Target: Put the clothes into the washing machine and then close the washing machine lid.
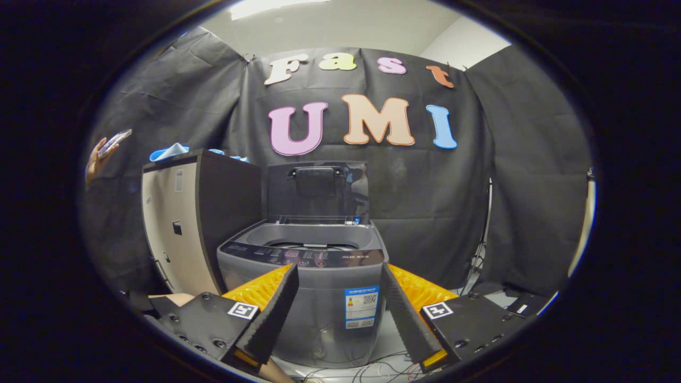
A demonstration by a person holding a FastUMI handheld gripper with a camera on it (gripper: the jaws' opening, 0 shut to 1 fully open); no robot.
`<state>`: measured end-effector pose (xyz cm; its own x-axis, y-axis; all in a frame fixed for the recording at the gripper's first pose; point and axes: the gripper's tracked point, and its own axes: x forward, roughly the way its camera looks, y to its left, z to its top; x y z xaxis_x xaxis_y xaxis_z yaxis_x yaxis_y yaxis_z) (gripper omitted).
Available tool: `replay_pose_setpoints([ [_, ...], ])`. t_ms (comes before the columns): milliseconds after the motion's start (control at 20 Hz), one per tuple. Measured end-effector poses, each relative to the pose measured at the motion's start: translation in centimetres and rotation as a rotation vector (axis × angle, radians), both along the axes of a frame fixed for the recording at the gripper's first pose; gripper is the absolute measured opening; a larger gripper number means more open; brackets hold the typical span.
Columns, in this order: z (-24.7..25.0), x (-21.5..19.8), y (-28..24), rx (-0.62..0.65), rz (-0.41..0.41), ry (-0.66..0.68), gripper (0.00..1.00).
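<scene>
The grey top-loading washing machine carries a brand mark on its dark control panel, towards 3 o'clock, which seems to read "AUX". Its front bears a blue-and-white sticker with a QR code, the print too small to read. The gripper, fingers spread wide either side of that sticker, carries a square black-and-white marker at 9 o'clock and another at 3 o'clock.

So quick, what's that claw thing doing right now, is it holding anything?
Hand-held gripper: open and empty, fingers spread just short of the washing machine, whose lid stands up.
</scene>
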<state>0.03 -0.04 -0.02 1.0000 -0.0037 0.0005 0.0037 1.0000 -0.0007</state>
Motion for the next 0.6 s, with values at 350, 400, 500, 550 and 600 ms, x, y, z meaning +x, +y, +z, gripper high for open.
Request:
replay_pose_setpoints([
  [350,0.2,0.0,0.1,-0.004,-0.006,-0.005,0.96],
  [400,0.1,0.0,0.3,-0.016,-0.006,-0.005,0.96],
  [500,1.3,0.2,1.0,-0.039,-0.006,-0.026,0.96],
  [550,2.4,0.5,1.6,-0.037,-0.001,-0.043,0.96],
  [600,3.7,0.9,2.3,-0.03,0.004,-0.059,0.96],
])
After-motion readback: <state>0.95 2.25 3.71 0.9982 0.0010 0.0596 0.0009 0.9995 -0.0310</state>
